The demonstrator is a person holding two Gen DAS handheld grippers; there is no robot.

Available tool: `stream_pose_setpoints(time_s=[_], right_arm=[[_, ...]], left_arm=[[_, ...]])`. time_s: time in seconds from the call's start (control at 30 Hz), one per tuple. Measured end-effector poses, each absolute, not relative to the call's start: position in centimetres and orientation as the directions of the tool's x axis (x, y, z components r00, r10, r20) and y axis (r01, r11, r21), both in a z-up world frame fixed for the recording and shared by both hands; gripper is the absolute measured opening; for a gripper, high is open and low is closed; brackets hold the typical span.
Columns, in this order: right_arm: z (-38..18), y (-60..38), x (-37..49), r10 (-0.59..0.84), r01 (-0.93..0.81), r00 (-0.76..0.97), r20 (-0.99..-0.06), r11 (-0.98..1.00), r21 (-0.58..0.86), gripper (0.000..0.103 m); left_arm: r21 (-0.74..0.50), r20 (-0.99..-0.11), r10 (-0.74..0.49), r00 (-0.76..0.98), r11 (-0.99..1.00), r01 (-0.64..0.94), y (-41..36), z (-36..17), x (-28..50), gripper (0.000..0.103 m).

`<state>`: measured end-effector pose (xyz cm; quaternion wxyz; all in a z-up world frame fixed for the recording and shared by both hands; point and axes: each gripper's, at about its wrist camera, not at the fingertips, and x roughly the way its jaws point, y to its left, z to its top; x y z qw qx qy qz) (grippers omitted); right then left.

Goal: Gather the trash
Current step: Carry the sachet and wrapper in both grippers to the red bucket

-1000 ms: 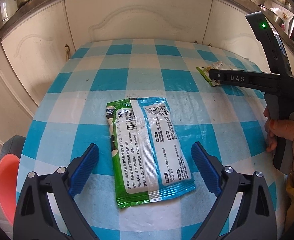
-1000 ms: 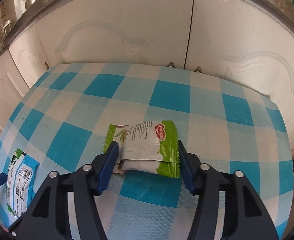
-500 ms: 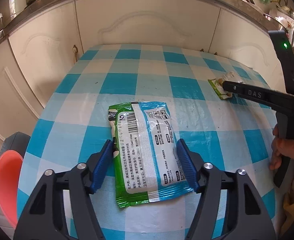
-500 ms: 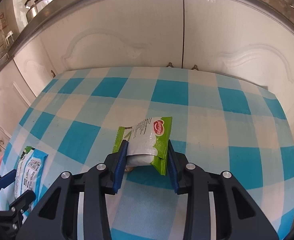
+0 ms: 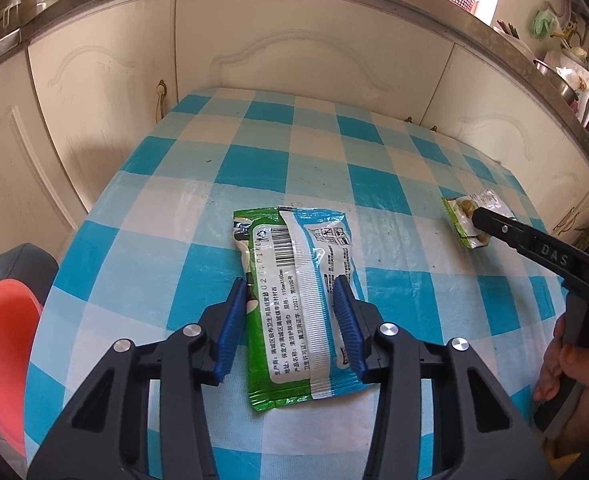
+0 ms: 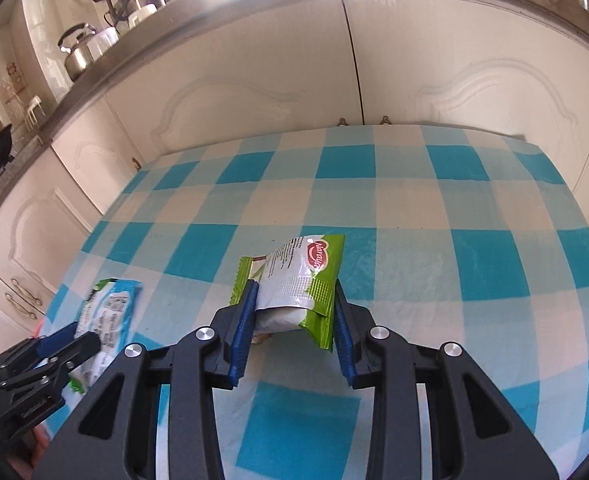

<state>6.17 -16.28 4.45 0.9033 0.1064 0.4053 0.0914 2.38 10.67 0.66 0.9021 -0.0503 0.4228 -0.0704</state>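
Left gripper (image 5: 290, 320), angling down mid-frame, is closing on the barcoded wipes pack (image 5: 298, 304); right gripper (image 6: 292, 324) is pinching the green snack wrapper (image 6: 298, 280).

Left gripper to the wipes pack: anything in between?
Nothing visible. The left gripper already straddles the wipes pack on the checked cloth, its jaws closing with the pack between them. The right gripper is off to the side, shut on the snack wrapper.

A blue-and-white checked tablecloth (image 5: 302, 152), a green-and-white wipes pack (image 5: 298, 300), a green snack wrapper (image 6: 294, 280) with perhaps a red logo.
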Motion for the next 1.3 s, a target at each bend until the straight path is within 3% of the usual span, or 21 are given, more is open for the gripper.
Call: stream_pose_setpoints(time_s=[0.17, 0.3, 0.43, 0.7, 0.8, 0.9, 1.0, 1.3], right_arm=[[4.6, -16.1, 5.2, 0.326, -0.114, 0.661, -0.676, 0.934, 0.339, 0.037], [4.1, -16.0, 5.4, 0.391, -0.139, 0.648, -0.654, 0.905, 0.403, 0.037], [3.7, -16.1, 5.4, 0.445, -0.160, 0.640, -0.626, 0.874, 0.458, 0.037], [3.4, -16.4, 5.2, 0.480, -0.168, 0.633, -0.607, 0.851, 0.498, 0.037], [3.3, -16.5, 5.2, 0.487, -0.171, 0.630, -0.605, 0.847, 0.503, 0.037], [3.3, -16.5, 5.3, 0.491, -0.178, 0.625, -0.607, 0.847, 0.501, 0.037], [3.2, -16.5, 5.3, 0.494, -0.180, 0.620, -0.609, 0.845, 0.503, 0.037], [3.0, -16.4, 5.4, 0.502, -0.187, 0.617, -0.606, 0.841, 0.507, 0.037]], left_arm=[[-0.156, -0.764, -0.189, 0.617, 0.982, 0.108, 10.6, 0.7, 2.2, 0.047], [-0.100, -0.779, -0.165, 0.604, 0.985, 0.140, 9.6, 0.5, 2.1, 0.070], [-0.001, -0.788, -0.091, 0.609, 0.989, 0.146, 8.6, 0.0, 2.5, 0.082], [0.041, -0.800, -0.042, 0.599, 0.991, 0.125, 6.8, -0.6, 4.2, 0.085], [0.038, -0.791, -0.040, 0.611, 0.993, 0.114, 6.6, -0.8, 4.5, 0.085], [0.039, -0.779, -0.053, 0.625, 0.991, 0.132, 6.4, -0.6, 4.3, 0.069], [0.040, -0.774, -0.057, 0.631, 0.990, 0.138, 5.9, -0.4, 4.0, 0.060], [0.052, -0.769, -0.032, 0.639, 0.992, 0.111, 5.4, -0.1, 3.5, 0.052]])
